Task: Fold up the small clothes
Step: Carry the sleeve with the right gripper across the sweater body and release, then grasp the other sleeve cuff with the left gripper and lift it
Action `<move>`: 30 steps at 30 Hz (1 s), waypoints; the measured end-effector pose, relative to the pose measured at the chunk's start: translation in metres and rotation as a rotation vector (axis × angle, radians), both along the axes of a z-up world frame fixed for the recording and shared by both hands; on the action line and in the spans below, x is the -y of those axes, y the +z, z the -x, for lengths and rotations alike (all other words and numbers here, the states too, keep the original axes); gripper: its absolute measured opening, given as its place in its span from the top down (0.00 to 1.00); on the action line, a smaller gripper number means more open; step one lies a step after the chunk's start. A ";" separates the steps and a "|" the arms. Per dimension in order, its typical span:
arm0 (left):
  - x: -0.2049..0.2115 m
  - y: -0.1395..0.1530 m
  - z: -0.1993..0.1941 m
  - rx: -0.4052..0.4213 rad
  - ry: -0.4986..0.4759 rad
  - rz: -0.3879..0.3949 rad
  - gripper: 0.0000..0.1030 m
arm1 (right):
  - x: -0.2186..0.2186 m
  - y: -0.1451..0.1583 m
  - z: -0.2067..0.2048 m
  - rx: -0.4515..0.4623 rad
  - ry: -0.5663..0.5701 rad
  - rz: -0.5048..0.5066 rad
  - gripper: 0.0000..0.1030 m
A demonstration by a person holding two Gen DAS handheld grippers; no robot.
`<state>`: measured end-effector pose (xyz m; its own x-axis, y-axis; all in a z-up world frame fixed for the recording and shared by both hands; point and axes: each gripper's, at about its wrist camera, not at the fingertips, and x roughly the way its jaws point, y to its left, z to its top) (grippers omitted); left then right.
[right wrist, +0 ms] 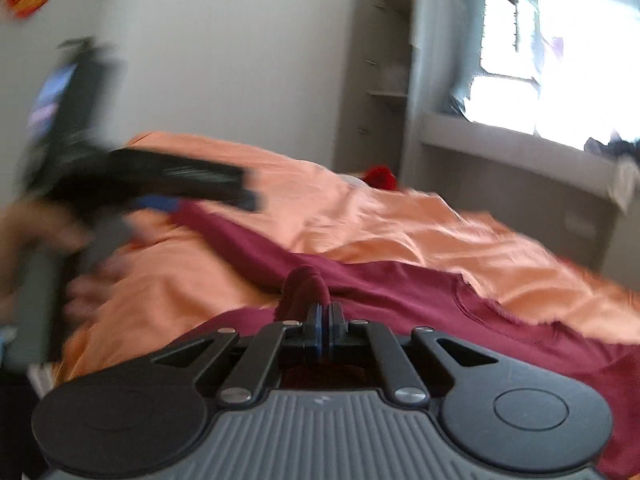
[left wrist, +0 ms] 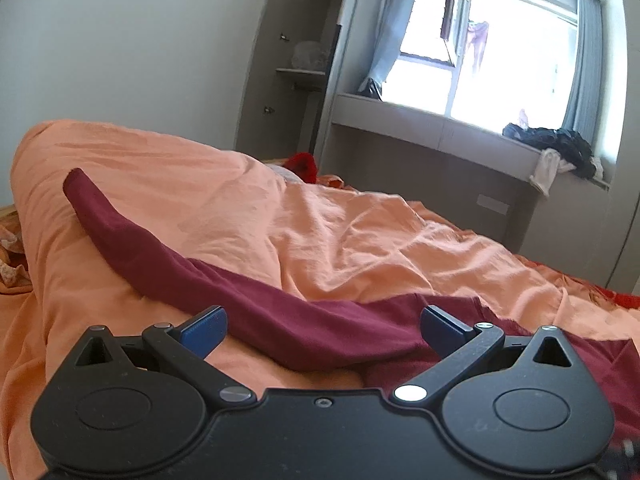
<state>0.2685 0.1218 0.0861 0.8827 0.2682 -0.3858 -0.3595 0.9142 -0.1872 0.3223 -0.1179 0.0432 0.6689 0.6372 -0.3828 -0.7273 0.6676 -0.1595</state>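
Orange bedding (left wrist: 320, 232), maroon garment (left wrist: 280, 312) sleeve stretching far-left

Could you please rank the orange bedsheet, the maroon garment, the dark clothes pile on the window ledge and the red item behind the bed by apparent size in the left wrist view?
1. orange bedsheet
2. maroon garment
3. dark clothes pile
4. red item

Farther things look smaller here.

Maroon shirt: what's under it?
The maroon shirt lies on a rumpled orange duvet, its long sleeve draped up the raised hump. What lies beneath the duvet is covered.
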 end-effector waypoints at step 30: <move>0.073 -0.060 0.006 -0.189 -0.225 -0.137 0.00 | 0.206 -0.063 -0.083 0.153 -0.627 0.164 0.54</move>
<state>0.2627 0.0487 0.0263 0.8418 0.1351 -0.5225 -0.1620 0.9868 -0.0059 0.4052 -0.3236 -0.0195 0.9483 0.0514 -0.3132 -0.1704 0.9150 -0.3657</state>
